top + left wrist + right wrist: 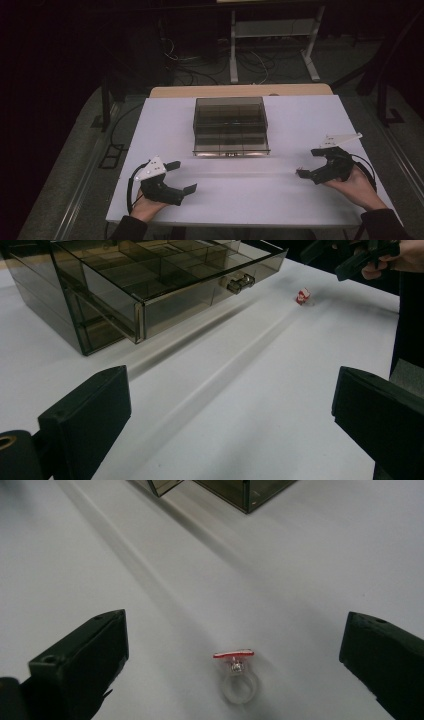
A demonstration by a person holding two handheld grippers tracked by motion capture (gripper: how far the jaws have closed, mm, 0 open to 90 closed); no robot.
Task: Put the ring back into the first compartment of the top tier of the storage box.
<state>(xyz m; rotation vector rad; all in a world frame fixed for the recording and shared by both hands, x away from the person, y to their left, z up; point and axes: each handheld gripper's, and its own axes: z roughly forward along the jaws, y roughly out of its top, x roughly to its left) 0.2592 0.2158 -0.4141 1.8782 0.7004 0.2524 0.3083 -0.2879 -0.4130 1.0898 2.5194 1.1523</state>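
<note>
Ring [238, 676] in clear plastic, topped by a flat red-edged tag, lay alone on the white tabletop [235, 195] between the widely parted jaws of the right hand-held gripper [306, 165], low in that gripper's view, well placed for a pinch that had not yet been made. From the high view it sat at the right of the frame, just off the gripper's tips. A smoky transparent drawer box [230, 126] stood at the centre, its lowest drawer [165, 287] pulled out and its compartments bare, apparently ready to receive the ring. At lower left the left hand-held gripper [186, 176] rested near the tabletop's edge, jaws wide and holding nothing, seemingly kept clear until needed.
</note>
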